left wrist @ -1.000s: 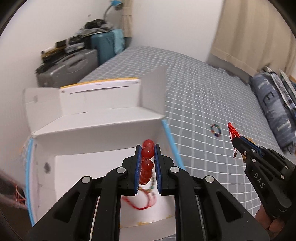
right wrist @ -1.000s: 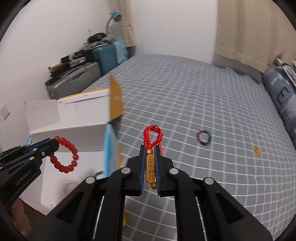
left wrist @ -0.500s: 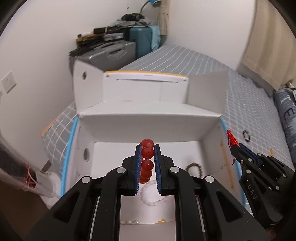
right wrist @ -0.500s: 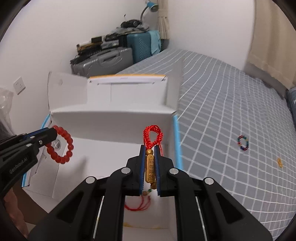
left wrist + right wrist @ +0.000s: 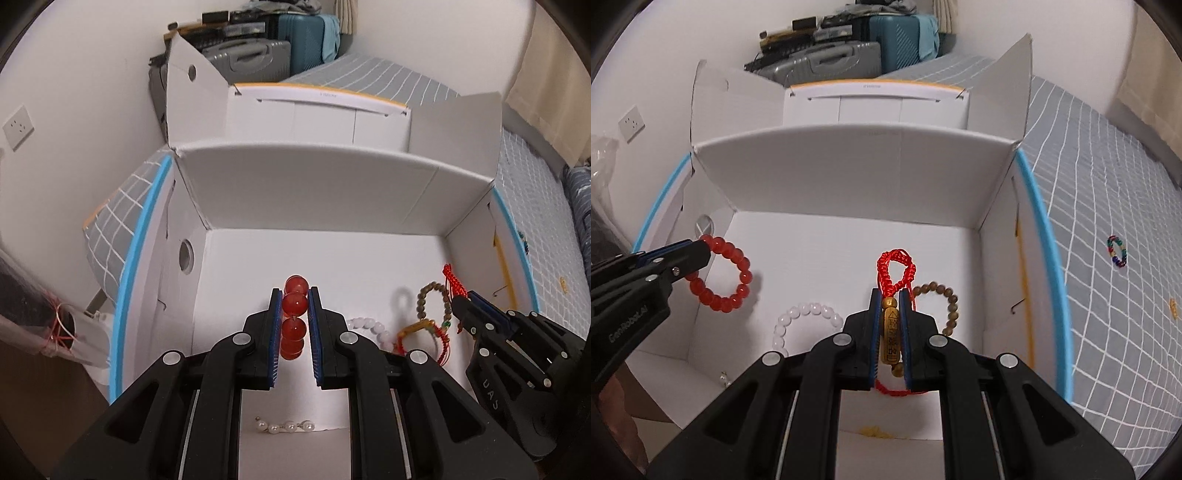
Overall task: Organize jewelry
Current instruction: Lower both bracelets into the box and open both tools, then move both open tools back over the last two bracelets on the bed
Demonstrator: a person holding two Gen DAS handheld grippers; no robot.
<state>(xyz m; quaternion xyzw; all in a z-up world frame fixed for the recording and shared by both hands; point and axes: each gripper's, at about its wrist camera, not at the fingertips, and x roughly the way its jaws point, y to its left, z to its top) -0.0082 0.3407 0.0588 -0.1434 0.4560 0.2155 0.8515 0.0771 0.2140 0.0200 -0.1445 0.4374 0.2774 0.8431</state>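
My left gripper point(image 5: 294, 295) is shut on a red bead bracelet point(image 5: 294, 303), held over the open white cardboard box point(image 5: 314, 192); it also shows in the right wrist view point(image 5: 720, 275). My right gripper point(image 5: 890, 295) is shut on a gold charm with a red braided cord point(image 5: 891, 328), also over the box. On the box floor lie a white bead bracelet point(image 5: 801, 314), a brown bead bracelet point(image 5: 951, 302), a pearl piece point(image 5: 284, 427) and a red-cord bangle point(image 5: 421, 330).
The box sits on a bed with a grey checked cover point(image 5: 1108, 177). A multicoloured bead bracelet point(image 5: 1116, 251) and a small gold piece point(image 5: 1173, 304) lie on the cover to the right. Suitcases point(image 5: 834, 62) stand against the far wall.
Both grippers have moved left and forward over the box, each still holding its piece. The box floor and the jewelry in it have come into full view.
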